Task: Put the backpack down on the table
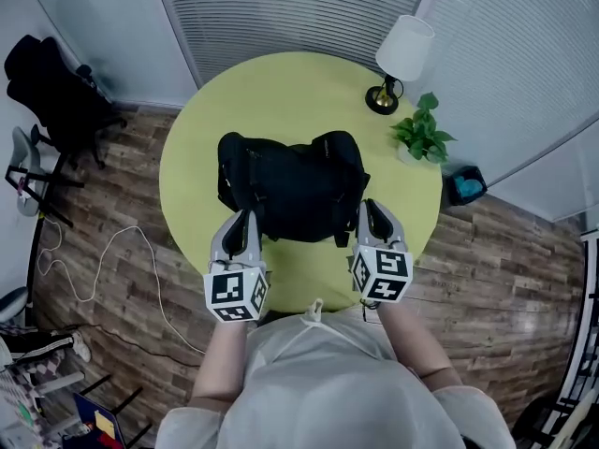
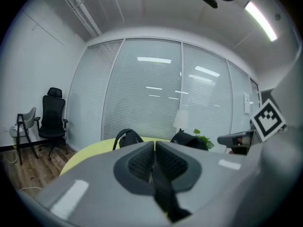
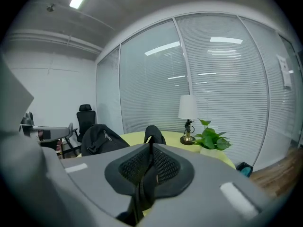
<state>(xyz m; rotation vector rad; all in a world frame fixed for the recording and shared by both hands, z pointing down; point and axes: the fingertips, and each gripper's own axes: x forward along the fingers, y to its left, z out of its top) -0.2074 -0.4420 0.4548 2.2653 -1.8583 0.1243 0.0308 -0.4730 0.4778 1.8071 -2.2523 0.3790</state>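
Note:
A black backpack [image 1: 295, 190] is over the near half of the round yellow-green table [image 1: 281, 82]; whether its bottom rests there I cannot tell. My left gripper [image 1: 251, 215] is at its near left corner, shut on a black strap [image 2: 163, 188] that runs down between the pads. My right gripper [image 1: 368, 206] is at the near right corner, shut on another black strap [image 3: 142, 193]. In the left gripper view the backpack's top [image 2: 127, 137] rises just beyond the jaws. In the right gripper view its bulk [image 3: 99, 138] stands to the left.
A white-shaded lamp [image 1: 402, 54] and a potted green plant [image 1: 423, 131] stand at the table's far right edge. A black office chair [image 1: 56, 92] is at the left by the wall. A teal object [image 1: 465, 185] and a white cable [image 1: 122, 251] lie on the wooden floor.

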